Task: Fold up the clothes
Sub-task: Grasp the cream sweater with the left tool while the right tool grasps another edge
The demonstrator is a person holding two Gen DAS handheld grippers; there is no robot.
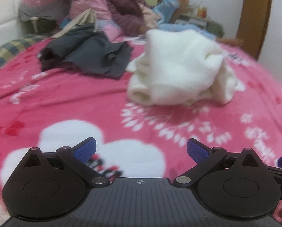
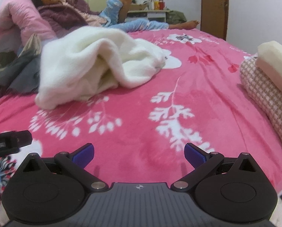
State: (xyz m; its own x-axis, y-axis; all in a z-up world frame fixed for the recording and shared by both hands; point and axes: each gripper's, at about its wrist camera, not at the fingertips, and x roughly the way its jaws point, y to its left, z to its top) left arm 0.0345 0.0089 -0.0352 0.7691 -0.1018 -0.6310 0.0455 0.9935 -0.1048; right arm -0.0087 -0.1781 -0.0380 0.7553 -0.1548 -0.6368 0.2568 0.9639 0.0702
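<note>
A crumpled white fluffy garment lies in a heap on the pink flowered bedspread. It also shows in the right wrist view, ahead and to the left. My left gripper is open and empty, low over the bedspread, well short of the garment. My right gripper is open and empty, also short of the garment. A dark grey garment lies bunched behind and left of the white one; it also shows in the right wrist view.
A person lies at the head of the bed among pink quilts. A checked pillow with a cream cushion sits at the right edge. The left gripper's body shows at the left. A wooden door frame stands behind.
</note>
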